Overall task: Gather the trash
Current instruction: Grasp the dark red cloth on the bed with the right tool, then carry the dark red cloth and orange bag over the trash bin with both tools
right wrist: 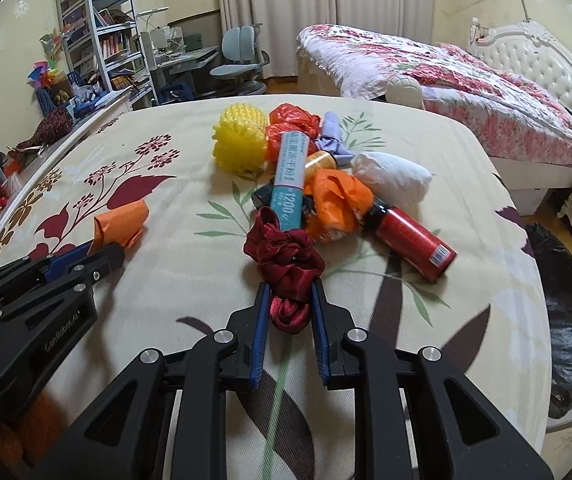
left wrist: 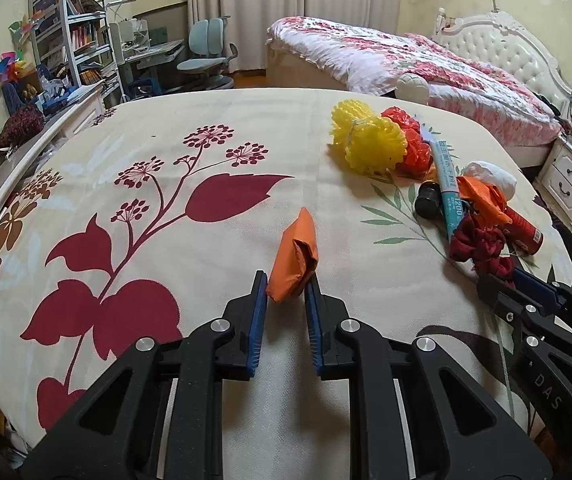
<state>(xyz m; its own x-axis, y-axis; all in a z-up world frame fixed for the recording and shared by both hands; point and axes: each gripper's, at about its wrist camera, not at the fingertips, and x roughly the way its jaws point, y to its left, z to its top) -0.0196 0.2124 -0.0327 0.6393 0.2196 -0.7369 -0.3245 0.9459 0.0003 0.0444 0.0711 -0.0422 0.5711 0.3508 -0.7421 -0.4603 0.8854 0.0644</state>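
On the flowered desk (right wrist: 466, 184), the left tool (left wrist: 286, 286) pinches an orange bag (left wrist: 293, 258); the right tool (right wrist: 289, 300) clamps a red ribbon (right wrist: 283, 258), which may slip out or drag its neighbours.

A lived-in bedroom in a private home. At the upper right of the left wrist view stands a bed (left wrist: 398, 60) under a floral quilt, its tufted white headboard (left wrist: 514, 54) against patterned wallpaper, a white nightstand (left wrist: 566, 184) beside it. Full-length curtains (left wrist: 269, 8) hang at top centre. At the upper left, a crowded bookshelf (left wrist: 73, 28), a study desk (left wrist: 153, 52) and a pale blue desk chair (left wrist: 205, 52) mark a study corner. A flower-printed cloth (left wrist: 165, 240) fills the foreground.
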